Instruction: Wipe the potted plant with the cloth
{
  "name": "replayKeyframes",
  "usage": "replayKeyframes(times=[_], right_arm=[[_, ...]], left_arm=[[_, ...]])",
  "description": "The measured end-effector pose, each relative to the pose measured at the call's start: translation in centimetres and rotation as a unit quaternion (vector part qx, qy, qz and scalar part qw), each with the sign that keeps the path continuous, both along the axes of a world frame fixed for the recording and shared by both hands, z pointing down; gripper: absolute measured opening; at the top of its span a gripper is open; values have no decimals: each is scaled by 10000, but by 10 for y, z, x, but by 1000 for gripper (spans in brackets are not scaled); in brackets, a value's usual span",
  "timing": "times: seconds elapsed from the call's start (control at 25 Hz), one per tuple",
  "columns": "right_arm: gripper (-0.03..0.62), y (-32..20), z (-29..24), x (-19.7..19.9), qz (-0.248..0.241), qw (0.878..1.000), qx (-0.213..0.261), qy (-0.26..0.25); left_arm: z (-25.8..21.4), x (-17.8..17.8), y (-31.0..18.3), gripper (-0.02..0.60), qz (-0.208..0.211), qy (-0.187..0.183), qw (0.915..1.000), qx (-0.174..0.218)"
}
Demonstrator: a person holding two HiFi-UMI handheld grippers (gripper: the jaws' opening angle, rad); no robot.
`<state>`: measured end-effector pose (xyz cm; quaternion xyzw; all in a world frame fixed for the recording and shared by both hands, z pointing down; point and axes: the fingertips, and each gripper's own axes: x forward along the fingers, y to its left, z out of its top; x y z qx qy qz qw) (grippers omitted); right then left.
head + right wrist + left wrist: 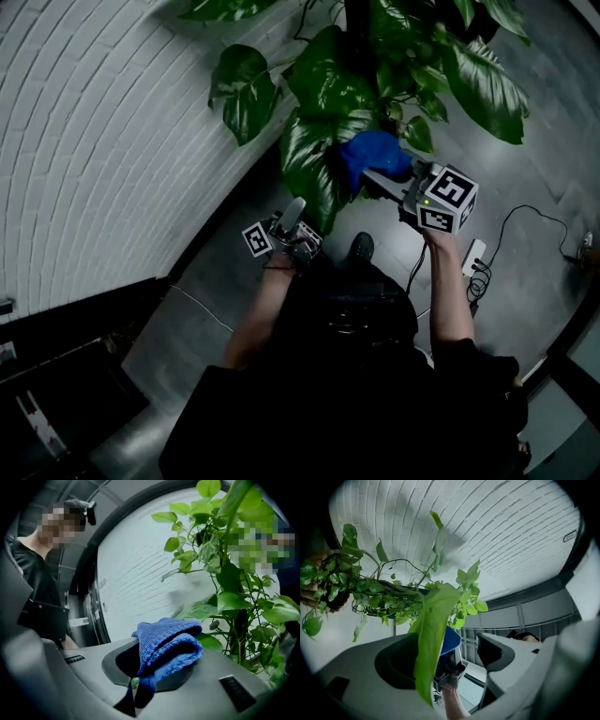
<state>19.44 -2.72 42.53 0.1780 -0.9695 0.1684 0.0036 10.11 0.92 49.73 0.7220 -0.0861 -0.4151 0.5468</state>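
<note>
**Cloth at the plant's lower leaves, one leaf hanging between parted jaws**

A white painted brick wall [103, 141] curved away behind the tall potted plant with broad glossy green leaves [328, 84], and the person stood close in front of it. The right gripper [380, 178] was level with the plant's lowest foliage, its jaws clamped on a folded blue knitted cloth [373, 155]. The cloth lay against or just beside a big leaf; I could not tell which. The left gripper [293, 217] sat lower, under the plant's hanging leaves. Its jaws stood wide apart, and one long pale-green leaf [429, 634] dangled between them unpinched.

To my eye the wipe itself was about to begin. It would go best with that leaf supported lightly from beneath. The cloth should be drawn from stem toward tip with soft pressure, so nothing tears or snaps.
</note>
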Motion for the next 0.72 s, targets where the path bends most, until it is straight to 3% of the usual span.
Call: replayKeyframes(times=[0.16, 0.32, 0.56, 0.72], right_arm=[[60, 4, 35, -49, -544, 9966, -149, 598], [60, 40, 70, -81, -1252, 9841, -246, 1235], [60, 102, 96, -96, -2109, 9606, -132, 1806], [60, 129, 106, -94, -2380, 9527, -188, 1881]], left_arm=[[-8, 6, 4, 394, 74, -24, 9999, 88], [-13, 9, 6, 410, 60, -204, 9996, 190], [-18, 12, 6, 430, 35, -455, 9985, 315], [-18, 8, 3, 433, -64, -325, 9991, 266]])
